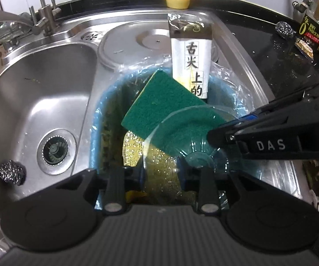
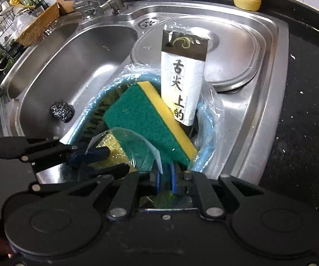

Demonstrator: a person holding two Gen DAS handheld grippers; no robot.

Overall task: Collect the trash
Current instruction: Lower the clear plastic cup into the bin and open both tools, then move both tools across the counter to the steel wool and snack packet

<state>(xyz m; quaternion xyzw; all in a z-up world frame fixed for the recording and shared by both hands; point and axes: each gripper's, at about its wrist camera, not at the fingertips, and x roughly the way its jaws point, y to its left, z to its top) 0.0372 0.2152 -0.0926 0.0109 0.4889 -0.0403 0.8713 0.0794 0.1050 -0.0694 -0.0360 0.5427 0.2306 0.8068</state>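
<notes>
The steel-wool ball (image 1: 10,173) on the left lies in the sink basin (image 1: 37,93), well apart from the lined blue basket (image 1: 95,119). It is 1 piece of trash I could forget.

My left hand-held gripper (image 1: 161,175) hangs over the basket, jaws somewhat apart, with the gold scrubber (image 1: 157,155) between them. I cannot tell whether the pads press on it. If 1 pad snags the glittery mesh, lifting away could drag it back out.

The green-and-yellow sponge (image 1: 159,106) lies tilted across the top of the basket, and the tall printed carton (image 1: 190,66) leans on the far rim, sticking well above it. A knock could tip either 1 into the sink.

On the right, my right hand-held gripper (image 2: 166,175) is clamped shut on the rim of the clear plastic piece (image 2: 128,146), low over the basket. The piece touches the sponge, so pushing it down could lever the sponge out. Released badly, the slick plastic could slide off the pile.
</notes>
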